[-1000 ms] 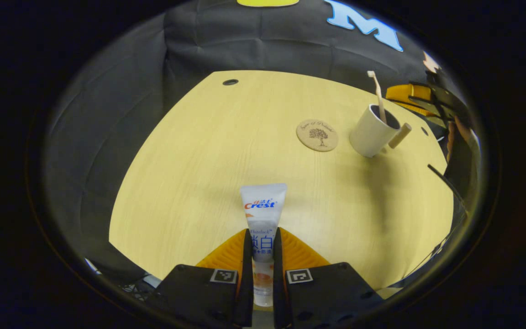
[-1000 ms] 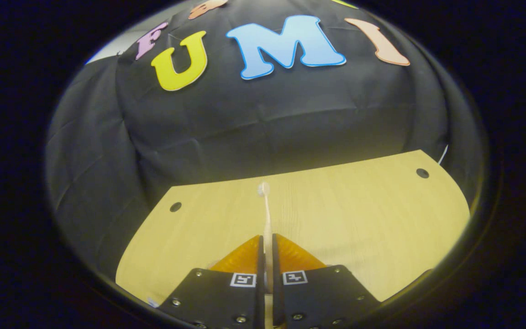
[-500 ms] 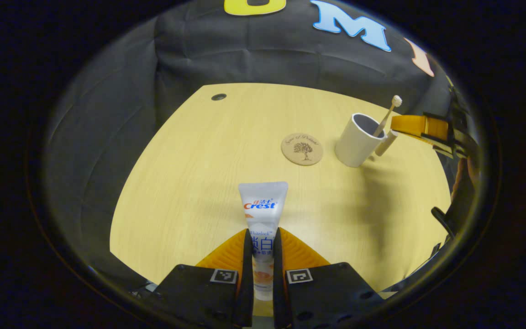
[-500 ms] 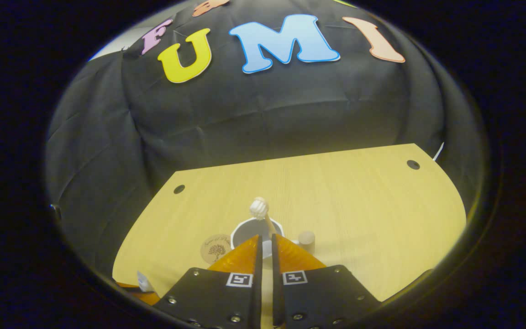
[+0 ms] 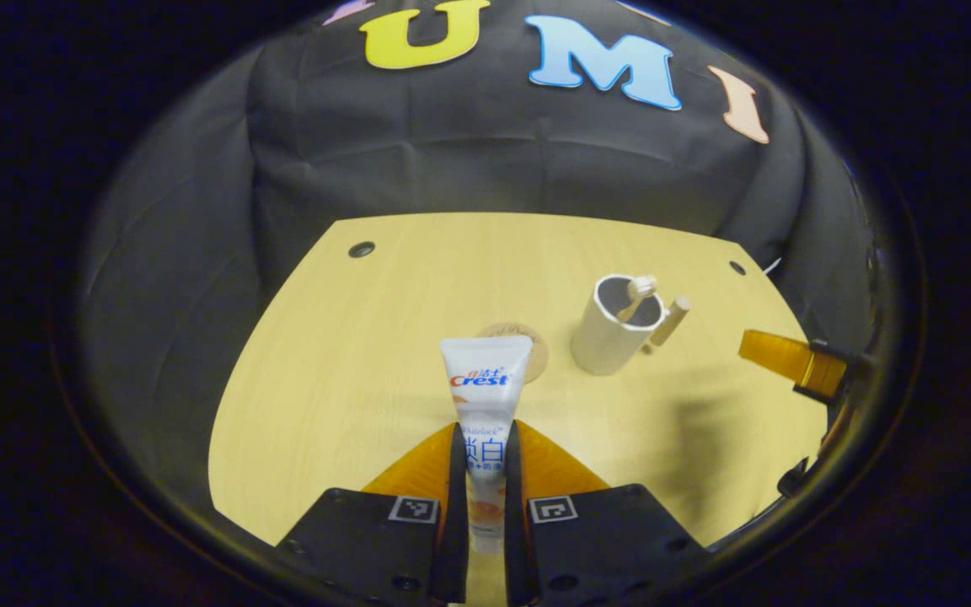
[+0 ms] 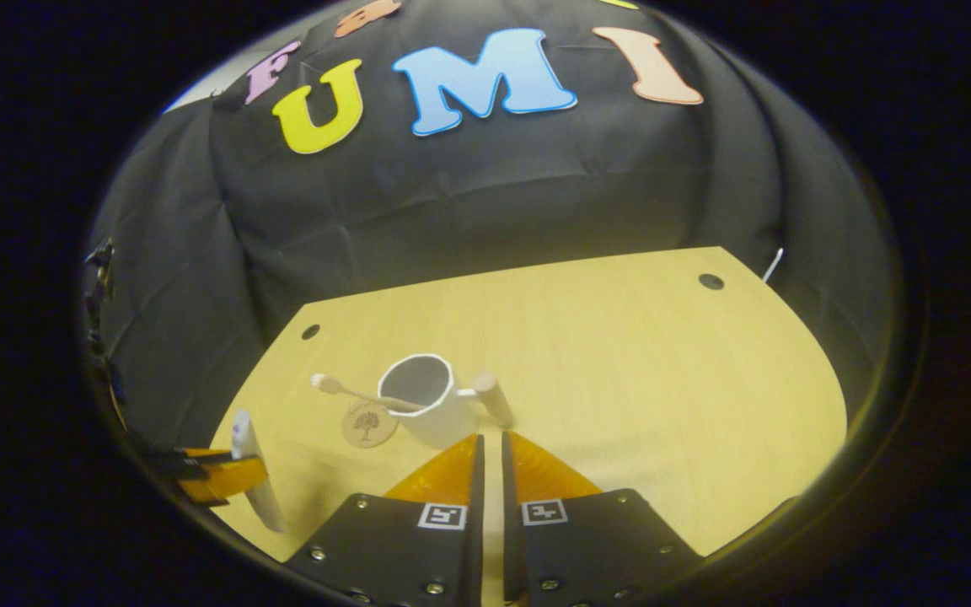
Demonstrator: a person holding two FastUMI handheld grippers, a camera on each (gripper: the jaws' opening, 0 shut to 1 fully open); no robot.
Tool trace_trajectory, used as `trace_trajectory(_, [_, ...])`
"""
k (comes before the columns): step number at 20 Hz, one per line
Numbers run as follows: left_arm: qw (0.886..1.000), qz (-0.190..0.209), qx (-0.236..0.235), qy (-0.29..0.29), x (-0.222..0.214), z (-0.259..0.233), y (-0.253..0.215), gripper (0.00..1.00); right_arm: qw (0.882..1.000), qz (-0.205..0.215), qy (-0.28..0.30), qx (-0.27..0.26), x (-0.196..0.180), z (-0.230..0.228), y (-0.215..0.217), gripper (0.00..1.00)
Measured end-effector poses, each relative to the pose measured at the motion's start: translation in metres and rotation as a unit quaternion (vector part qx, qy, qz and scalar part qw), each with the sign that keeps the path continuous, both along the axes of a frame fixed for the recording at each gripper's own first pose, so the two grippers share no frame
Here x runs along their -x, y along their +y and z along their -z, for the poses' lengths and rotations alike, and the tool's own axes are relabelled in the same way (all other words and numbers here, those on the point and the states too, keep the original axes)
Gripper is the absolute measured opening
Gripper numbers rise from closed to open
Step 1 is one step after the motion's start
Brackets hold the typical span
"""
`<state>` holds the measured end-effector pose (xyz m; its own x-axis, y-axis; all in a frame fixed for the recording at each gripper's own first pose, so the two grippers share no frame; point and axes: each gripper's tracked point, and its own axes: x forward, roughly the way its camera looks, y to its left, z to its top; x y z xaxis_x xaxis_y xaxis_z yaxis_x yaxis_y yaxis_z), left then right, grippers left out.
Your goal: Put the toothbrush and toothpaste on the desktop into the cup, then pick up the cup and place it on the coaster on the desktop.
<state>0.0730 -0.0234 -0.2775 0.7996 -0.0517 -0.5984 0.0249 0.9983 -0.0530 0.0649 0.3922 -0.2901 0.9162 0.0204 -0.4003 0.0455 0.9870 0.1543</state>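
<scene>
Black cloth hangs behind one pale wooden desktop (image 5: 351, 354), which carries one coaster, one cup, one toothbrush and no more loose things; one toothpaste tube is held above it.

Going left to right in the left gripper view: the left gripper (image 5: 483, 472) is clamped on the toothpaste (image 5: 484, 396), a white flat-ended tube with red and blue print, its crimped end pointing up and forward. Just behind the tube lies the coaster (image 5: 533, 354), round and cork-brown, partly hidden. Right of it stands the cup (image 5: 608, 337), white with a short wooden peg handle, upright on the desktop beside the coaster, not on it. The toothbrush (image 5: 637, 295) leans inside the cup, pale, head up over the rim. Far right, the right gripper (image 5: 780, 358) hovers near the desktop's edge.

In the right gripper view its fingers sit nearly together with nothing between them, just short of the cup (image 6: 426, 405).
</scene>
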Motion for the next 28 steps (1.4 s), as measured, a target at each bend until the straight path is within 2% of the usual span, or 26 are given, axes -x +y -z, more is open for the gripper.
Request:
trace_trajectory(4, [0.998, 0.044, 0.024, -0.049, -0.035, -0.043, -0.033, 0.25, 1.0, 0.022, 0.001, -0.013, 0.014, 0.002, -0.023, 0.09])
trace_trajectory(7, [0.991, 0.089, 0.036, -0.093, -0.059, -0.082, -0.064, 0.25, 0.999, 0.042, 0.002, -0.022, 0.022, 0.006, -0.044, 0.09])
trace_trajectory(10, [0.983, 0.127, 0.028, -0.13, -0.079, -0.113, -0.091, 0.24, 0.997, 0.066, 0.008, -0.037, 0.031, 0.014, -0.066, 0.09])
trace_trajectory(16, [0.969, 0.172, 0.021, -0.177, -0.117, -0.165, -0.136, 0.24, 0.991, 0.118, 0.014, -0.06, 0.039, 0.022, -0.11, 0.09])
trace_trajectory(21, [0.967, 0.179, 0.027, -0.182, -0.146, -0.16, -0.161, 0.24, 0.987, 0.144, 0.022, -0.065, 0.043, 0.025, -0.138, 0.09])
trace_trajectory(28, [0.979, 0.127, 0.053, -0.151, -0.189, -0.114, -0.168, 0.25, 0.985, 0.156, 0.037, -0.06, 0.043, 0.026, -0.165, 0.09])
